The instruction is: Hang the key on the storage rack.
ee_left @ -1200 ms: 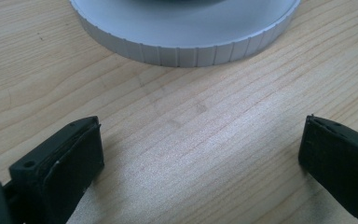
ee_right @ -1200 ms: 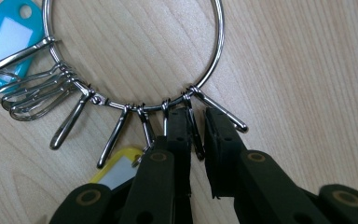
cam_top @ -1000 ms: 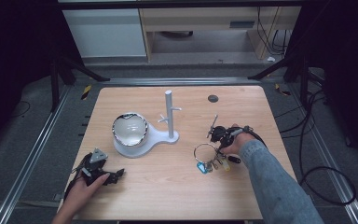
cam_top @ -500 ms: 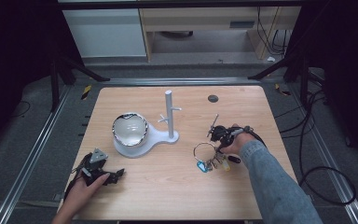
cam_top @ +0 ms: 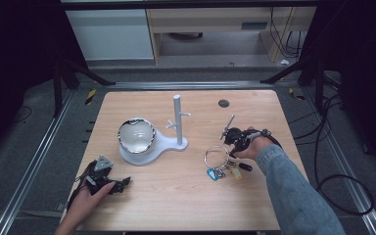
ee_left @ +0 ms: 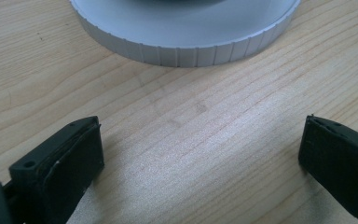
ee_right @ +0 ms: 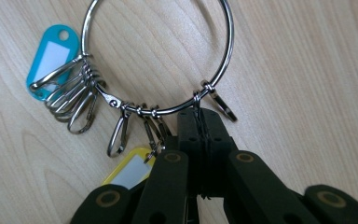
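A: Right gripper view, item one: right gripper (ee_right: 199, 122), jaws pressed together, pinching the key ring (ee_right: 161, 56) at its near edge.

B: Ring's position?

A: Flat on the table (cam_top: 254, 205), extending ahead of the jaws; blue tag (ee_right: 51, 60) to the far left, yellow tag (ee_right: 128, 171) beside the jaws.

B: Destination?

A: Probably the peg stand (cam_top: 178, 120), up and to the left in the high view. Left gripper (cam_top: 108, 185) spread, idle, well apart.
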